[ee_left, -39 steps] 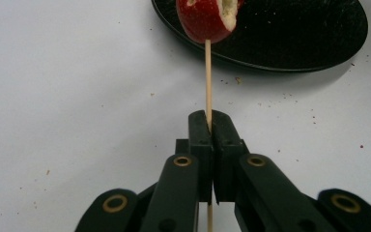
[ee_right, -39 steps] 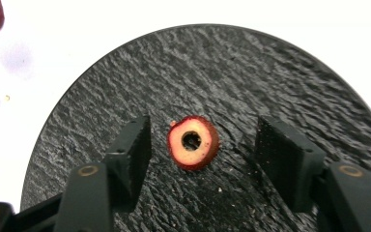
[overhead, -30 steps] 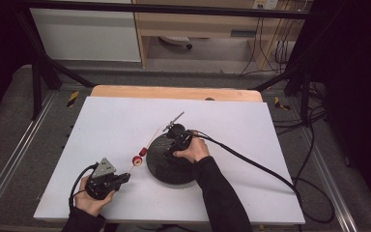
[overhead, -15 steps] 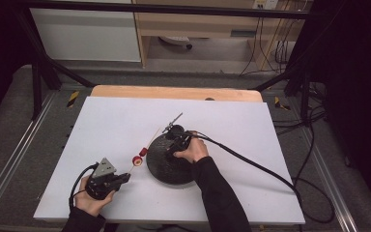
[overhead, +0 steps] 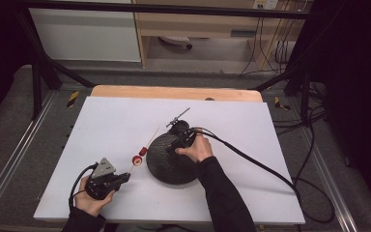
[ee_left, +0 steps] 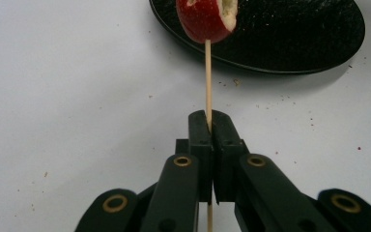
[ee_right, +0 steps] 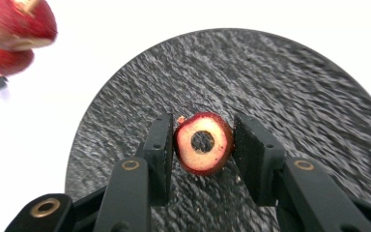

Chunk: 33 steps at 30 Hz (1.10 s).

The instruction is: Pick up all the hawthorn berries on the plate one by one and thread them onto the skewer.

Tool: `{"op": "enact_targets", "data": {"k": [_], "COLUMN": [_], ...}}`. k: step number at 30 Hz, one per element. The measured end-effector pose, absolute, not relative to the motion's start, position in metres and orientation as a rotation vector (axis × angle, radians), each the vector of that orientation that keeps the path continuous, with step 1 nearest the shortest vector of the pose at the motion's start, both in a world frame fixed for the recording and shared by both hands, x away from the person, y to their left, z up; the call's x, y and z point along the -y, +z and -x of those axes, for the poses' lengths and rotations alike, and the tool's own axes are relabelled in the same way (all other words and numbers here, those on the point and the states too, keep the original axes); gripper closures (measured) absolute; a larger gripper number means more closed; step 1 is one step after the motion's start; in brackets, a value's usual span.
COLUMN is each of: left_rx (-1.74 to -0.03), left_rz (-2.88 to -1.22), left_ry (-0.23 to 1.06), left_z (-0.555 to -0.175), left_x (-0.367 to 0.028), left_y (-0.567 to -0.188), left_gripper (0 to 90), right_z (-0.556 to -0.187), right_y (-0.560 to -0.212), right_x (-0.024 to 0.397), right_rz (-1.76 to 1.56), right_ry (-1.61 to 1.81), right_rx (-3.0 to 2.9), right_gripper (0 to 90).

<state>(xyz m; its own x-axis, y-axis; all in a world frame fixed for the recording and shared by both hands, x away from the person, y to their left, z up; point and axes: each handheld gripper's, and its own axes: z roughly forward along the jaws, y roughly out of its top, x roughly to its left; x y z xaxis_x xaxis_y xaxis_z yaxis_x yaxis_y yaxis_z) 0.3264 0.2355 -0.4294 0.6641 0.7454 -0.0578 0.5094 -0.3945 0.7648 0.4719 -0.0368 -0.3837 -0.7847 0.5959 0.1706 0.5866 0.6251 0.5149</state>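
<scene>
fruit ring (ee_right: 204, 150) on plate (ee_right: 280, 87) between open right hand-held gripper (ee_right: 204, 154) jaws.

Left gripper (overhead: 121, 178) holds a skewer (overhead: 145, 146) bearing a red piece (overhead: 140, 154); right gripper (overhead: 175, 144) rests over the black plate (overhead: 166, 166).

One round black textured plate (overhead: 171, 162) lies on the bench. One thin wooden skewer (ee_left: 208, 77). Three red fruit slices: one cored ring (ee_right: 203, 143), two stacked slices (ee_right: 14, 34).
</scene>
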Motion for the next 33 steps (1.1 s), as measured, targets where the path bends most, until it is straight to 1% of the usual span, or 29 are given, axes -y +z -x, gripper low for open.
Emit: {"op": "enact_targets", "data": {"k": [7, 15, 24, 29, 33], "left_rx": [-0.960, -0.952, -0.964, -0.977, -0.982], "left_rz": [-2.080, -2.074, -2.061, -2.049, -2.040], "left_ry": [0.386, 0.393, 0.400, 0.395, 0.379], "left_z": [-0.325, -0.322, -0.317, -0.314, -0.312], "left_x": [-0.233, -0.228, -0.216, -0.207, -0.199], "left_y": [-0.429, -0.427, -0.427, -0.427, -0.428], "left_gripper": [88.4, 88.3, 88.3, 88.3, 88.4], "right_z": [-0.460, -0.444, -0.429, -0.423, -0.419], "right_y": [-0.368, -0.362, -0.375, -0.381, -0.385], "right_x": [0.060, 0.090, 0.119, 0.127, 0.130], "right_rz": [-1.115, -1.223, -1.383, -1.434, -1.443], "right_ry": [1.057, 1.328, 1.661, 1.853, 1.930], "right_rx": [-2.728, -2.577, -2.306, -2.130, -2.020], "right_gripper": [60.6, 60.7, 60.6, 60.7, 60.7]}}
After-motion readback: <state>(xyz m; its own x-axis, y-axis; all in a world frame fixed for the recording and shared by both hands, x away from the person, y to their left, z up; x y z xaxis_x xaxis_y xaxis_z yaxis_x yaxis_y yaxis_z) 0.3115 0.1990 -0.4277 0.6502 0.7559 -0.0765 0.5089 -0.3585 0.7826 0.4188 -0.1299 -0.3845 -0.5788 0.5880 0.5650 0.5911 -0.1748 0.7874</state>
